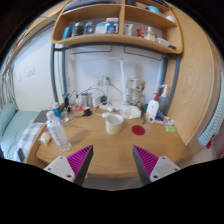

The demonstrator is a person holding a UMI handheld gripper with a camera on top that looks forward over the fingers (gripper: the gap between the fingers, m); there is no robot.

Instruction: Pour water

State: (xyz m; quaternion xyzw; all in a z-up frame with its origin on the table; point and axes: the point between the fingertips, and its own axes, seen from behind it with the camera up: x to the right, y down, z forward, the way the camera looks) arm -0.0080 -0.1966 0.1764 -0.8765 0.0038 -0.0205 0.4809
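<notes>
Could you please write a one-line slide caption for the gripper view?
Open tool hovering empty over a wooden table, with a clear plastic water bottle and a white cup beyond its fingers.

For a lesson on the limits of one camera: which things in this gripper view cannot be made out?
- Plastic bottle: water level too small to tell.
- White cup: inside hidden by its wall.
- Shelf items: too small to name.
- Spray bottle: label unreadable.
- Gripper, open: finger bases cut off below.

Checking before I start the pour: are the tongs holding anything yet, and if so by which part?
Nothing is held. The tongs are open over bare table; the bottle and cup stand beyond them, untouched.
</notes>
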